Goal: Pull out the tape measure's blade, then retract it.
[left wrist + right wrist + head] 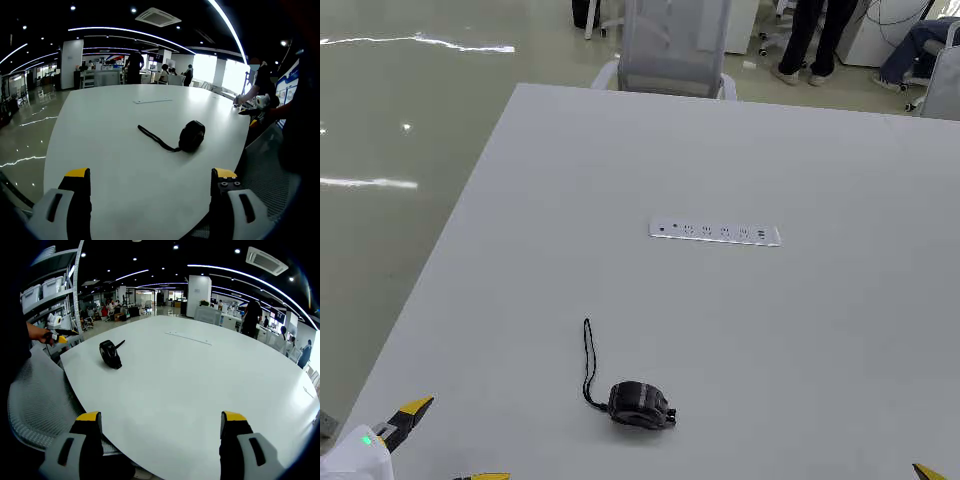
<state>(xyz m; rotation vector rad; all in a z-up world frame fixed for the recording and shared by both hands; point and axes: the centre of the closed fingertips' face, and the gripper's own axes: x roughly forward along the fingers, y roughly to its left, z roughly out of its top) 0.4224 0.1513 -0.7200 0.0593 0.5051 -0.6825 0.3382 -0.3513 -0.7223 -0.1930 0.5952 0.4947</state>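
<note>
A black tape measure (641,404) lies on the white table (720,150) near its front edge, blade inside, its black wrist strap (588,355) trailing away from me. My left gripper (450,445) stands open at the bottom left, apart from the tape. In the left gripper view the tape measure (192,135) rests well ahead of the wide-apart jaws of the left gripper (150,175). My right gripper (162,416) is open too, with the tape measure (110,354) far off to its left. One yellow fingertip (928,472) of it pokes in at the bottom right corner.
A white power strip (714,232) is set flush in the table's middle. A grey mesh chair (672,50) stands at the far edge. People and desks fill the room behind. Another mesh chair seat (40,400) sits under the near edge.
</note>
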